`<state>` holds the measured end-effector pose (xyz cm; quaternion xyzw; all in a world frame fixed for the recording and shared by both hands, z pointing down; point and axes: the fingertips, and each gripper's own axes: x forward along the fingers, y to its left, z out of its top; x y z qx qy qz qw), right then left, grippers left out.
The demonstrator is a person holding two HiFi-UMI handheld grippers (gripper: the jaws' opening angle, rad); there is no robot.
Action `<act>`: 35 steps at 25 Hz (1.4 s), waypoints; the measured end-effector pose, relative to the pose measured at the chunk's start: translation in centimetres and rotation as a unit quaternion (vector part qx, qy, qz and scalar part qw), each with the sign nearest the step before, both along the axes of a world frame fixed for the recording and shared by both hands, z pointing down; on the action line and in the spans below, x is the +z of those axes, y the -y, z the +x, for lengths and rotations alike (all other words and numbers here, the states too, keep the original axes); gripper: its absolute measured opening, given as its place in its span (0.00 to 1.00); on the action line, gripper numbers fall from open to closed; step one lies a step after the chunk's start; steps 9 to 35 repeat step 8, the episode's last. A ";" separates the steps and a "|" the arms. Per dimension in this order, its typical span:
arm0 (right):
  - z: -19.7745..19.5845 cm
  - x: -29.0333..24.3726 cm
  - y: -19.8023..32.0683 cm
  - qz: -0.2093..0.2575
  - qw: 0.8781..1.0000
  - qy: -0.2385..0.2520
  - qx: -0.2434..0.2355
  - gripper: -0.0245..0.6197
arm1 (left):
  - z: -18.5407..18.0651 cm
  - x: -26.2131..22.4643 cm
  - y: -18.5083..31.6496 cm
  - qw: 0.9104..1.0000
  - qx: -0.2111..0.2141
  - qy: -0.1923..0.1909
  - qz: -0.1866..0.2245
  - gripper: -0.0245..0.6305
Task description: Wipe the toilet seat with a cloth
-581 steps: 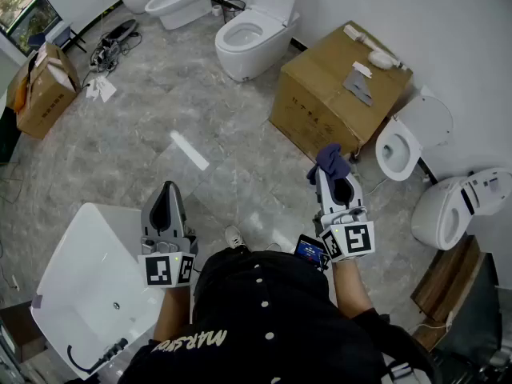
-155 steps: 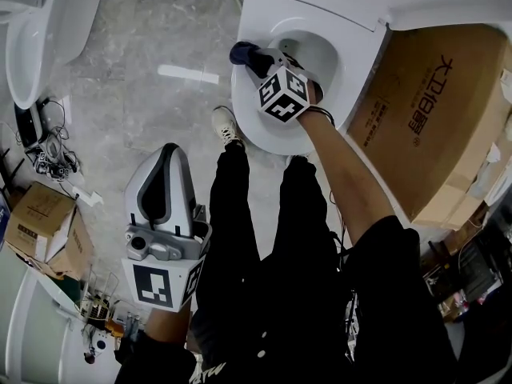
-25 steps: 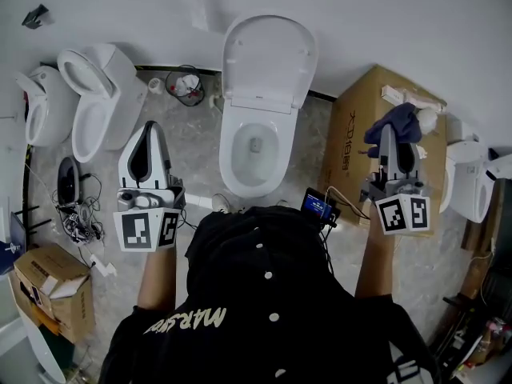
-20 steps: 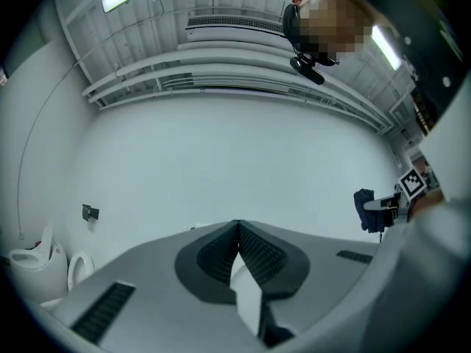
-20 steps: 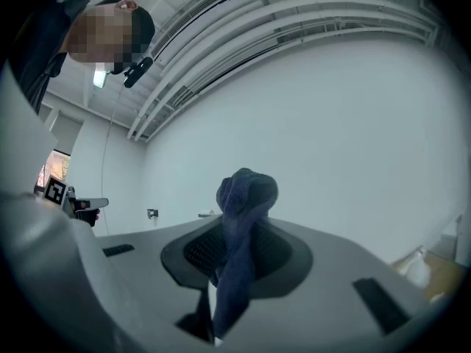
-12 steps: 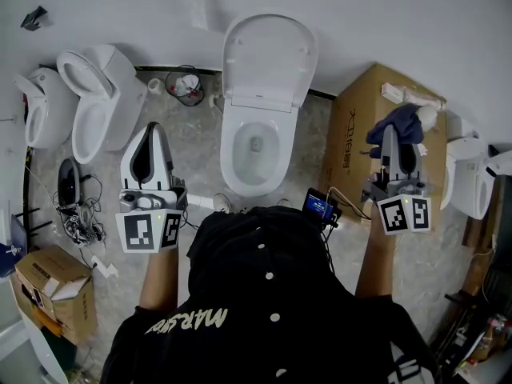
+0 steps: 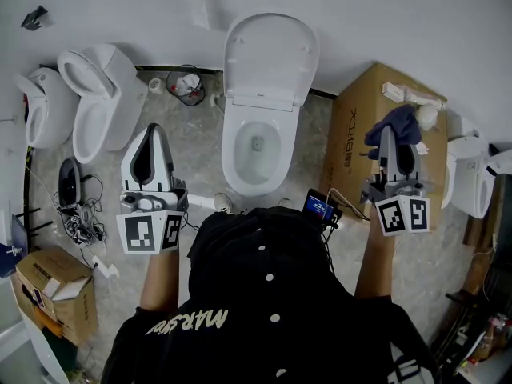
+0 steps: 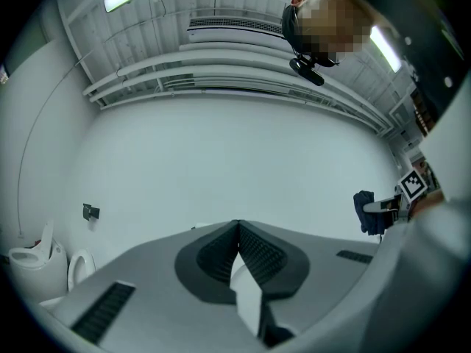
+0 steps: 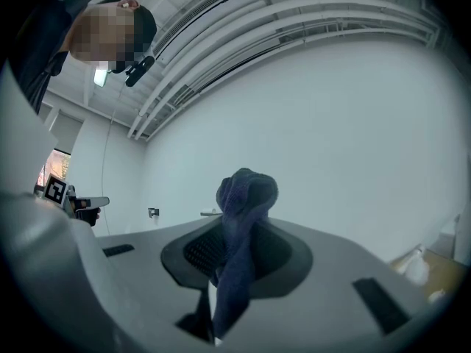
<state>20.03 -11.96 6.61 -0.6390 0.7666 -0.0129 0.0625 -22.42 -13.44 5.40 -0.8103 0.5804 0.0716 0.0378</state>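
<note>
While fingers of the right gripper [image 7: 390, 137] grasp the one cloth [image 7: 400, 122] over one of two boxes [image 7: 352, 152], right of the toilet seat [image 7: 230, 157], those of the left gripper [image 7: 151, 134] are clenched, empty.

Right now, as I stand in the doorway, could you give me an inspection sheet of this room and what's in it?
Surface: grey marbled floor.
Job's things: white toilet with its lid raised; dark blue cloth held off to the toilet's right, not touching it.
Clutter: cardboard box right of the toilet, small items on top; spare toilets at left; smaller box lower left.
Grippers: left gripper shut, nothing in it; right gripper shut on the cloth.
Cables: tangle of wires on the floor at left; a coil by the wall.
Surroundings: plain white wall; another toilet far right.
</note>
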 end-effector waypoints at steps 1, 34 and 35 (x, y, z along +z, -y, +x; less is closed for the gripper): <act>-0.1 0.0 0.0 0.000 1.000 0.001 0.000 0.17 | 0.0 0.0 0.0 1.000 0.000 0.000 0.000 0.05; -0.8 0.1 -0.2 -0.002 1.000 0.004 -0.003 0.17 | -0.4 0.0 -0.4 1.000 0.000 -0.003 0.000 0.05; -0.8 0.1 -0.2 -0.002 1.000 0.004 -0.003 0.17 | -0.4 0.0 -0.4 1.000 0.000 -0.003 0.000 0.05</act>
